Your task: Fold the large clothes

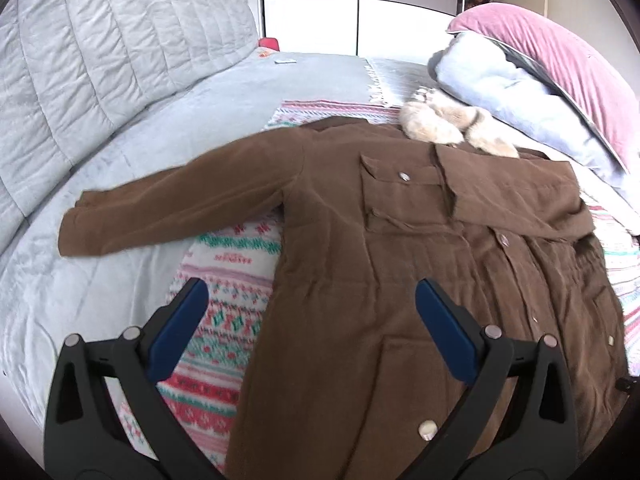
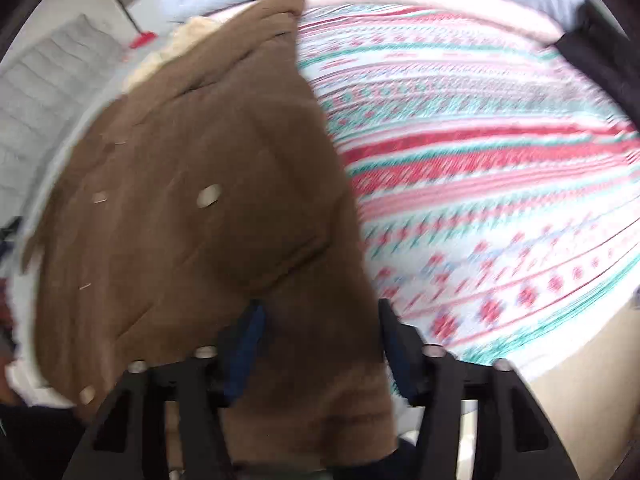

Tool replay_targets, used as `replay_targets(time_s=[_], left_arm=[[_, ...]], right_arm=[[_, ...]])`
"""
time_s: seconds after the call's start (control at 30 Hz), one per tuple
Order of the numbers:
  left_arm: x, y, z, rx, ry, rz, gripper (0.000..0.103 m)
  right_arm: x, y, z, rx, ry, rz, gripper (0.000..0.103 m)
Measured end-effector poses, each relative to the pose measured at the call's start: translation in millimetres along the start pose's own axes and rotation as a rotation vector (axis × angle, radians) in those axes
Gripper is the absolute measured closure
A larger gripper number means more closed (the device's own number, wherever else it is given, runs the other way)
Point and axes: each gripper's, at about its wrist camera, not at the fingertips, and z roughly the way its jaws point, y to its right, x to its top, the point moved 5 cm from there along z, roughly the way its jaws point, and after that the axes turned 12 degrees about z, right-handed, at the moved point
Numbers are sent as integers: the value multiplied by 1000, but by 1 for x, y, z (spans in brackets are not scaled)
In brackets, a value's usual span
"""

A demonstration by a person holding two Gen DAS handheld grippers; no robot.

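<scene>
Brown coat [image 1: 400, 240] lies on patterned blanket [image 2: 480, 160], hem between right hand-held gripper [image 2: 320, 320].

The coat [image 1: 340, 240] is soft brown cloth, matt, a bit like suede, with shiny round metal snaps and one pale button. Its collar [image 1: 452, 128] is fluffy cream fur. Under it lies a woolly knitted blanket [image 1: 224, 320] in red, green and white. The bed cover [image 1: 100, 260] looks like smooth grey velvet, and the headboard [image 1: 100, 60] is puffy stitched cloth. The pillow [image 1: 560, 64] at the far edge is pink velvet. The left gripper [image 1: 312, 320] is matt black plastic with smooth blue pads [image 1: 444, 336].
</scene>
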Motion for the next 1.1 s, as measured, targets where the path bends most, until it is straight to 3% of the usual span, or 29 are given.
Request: replay_targets(time_s=[0.03,0.17,0.2,0.37,0.47,0.53,0.67,0.8,1.1], left_arm=[[-3,-1,-3,-12,-8,-19,0],[-12,0,-11,-64,-21,-85,0],[-14,0,-11,-65,-24,-91,0],[-26,-10,-3,-31,-64,-107,0],[-29,-24,5,-46,-99,-161,0],[-30,-29,10,-55,-117,-174,0],[-31,-35,19,-76,-157,-198,0],[-31,-39,24,-72,-169,-195,0],[-31,-64,40,-55,-194,-243,0]], right_arm=[[-6,-2,0,21,-3,-18,68],[-17,-18,-9,-45,61,-119,95],[-17,-20,-16,-55,81,-119,96],[-23,-15,-61,-153,195,-114,98],[-17,-12,-43,-356,183,-162,101],[-16,-21,-32,-326,156,-170,101],[-7,-49,-50,-361,251,-226,100],[10,-89,-55,-330,291,-307,99],[42,-192,-15,-296,290,-480,93]])
